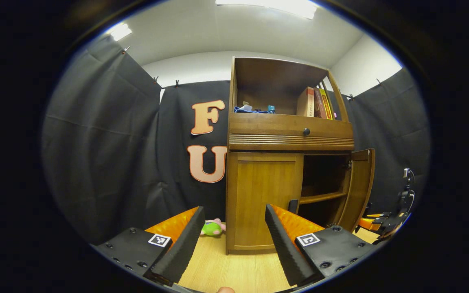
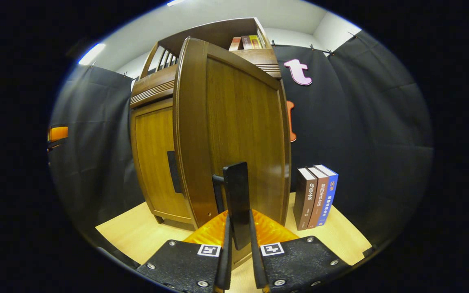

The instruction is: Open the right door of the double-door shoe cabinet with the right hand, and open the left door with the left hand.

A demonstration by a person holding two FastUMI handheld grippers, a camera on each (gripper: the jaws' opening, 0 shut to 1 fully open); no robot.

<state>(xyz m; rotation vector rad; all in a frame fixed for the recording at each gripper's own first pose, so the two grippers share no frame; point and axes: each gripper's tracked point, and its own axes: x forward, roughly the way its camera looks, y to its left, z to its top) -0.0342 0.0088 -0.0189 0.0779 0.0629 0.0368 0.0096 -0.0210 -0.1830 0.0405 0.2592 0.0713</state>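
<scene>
Right gripper (image 2: 238, 252) is clamped on the dark flat vertical handle (image 2: 237, 203) of the brown wooden right door (image 2: 242, 134) — both fingers press its sides, handle's long axis upright. That door stands swung well out from the wooden double-door shoe cabinet (image 1: 289, 134); in the left gripper view it hangs ajar at (image 1: 358, 187), showing the inner shelf (image 1: 320, 198). So the right half looks essentially done. Left gripper (image 1: 234, 240) is released, jaws wide apart, hovering low over the light wooden worktop (image 1: 226, 268), not touching anything. The closed brown wooden left door (image 1: 265, 199) sits straight ahead of it, flat face toward the gripper. Key relation: the left door's dark handle (image 1: 293, 206) lies ahead and slightly right of the left gripper's centreline, at the door's inner edge, long axis vertical — the fingers already stand either side of that axis, so I'd expect a forward reach, shifted right, then a pinch. Left gripper is clearly the nearer one.
</scene>
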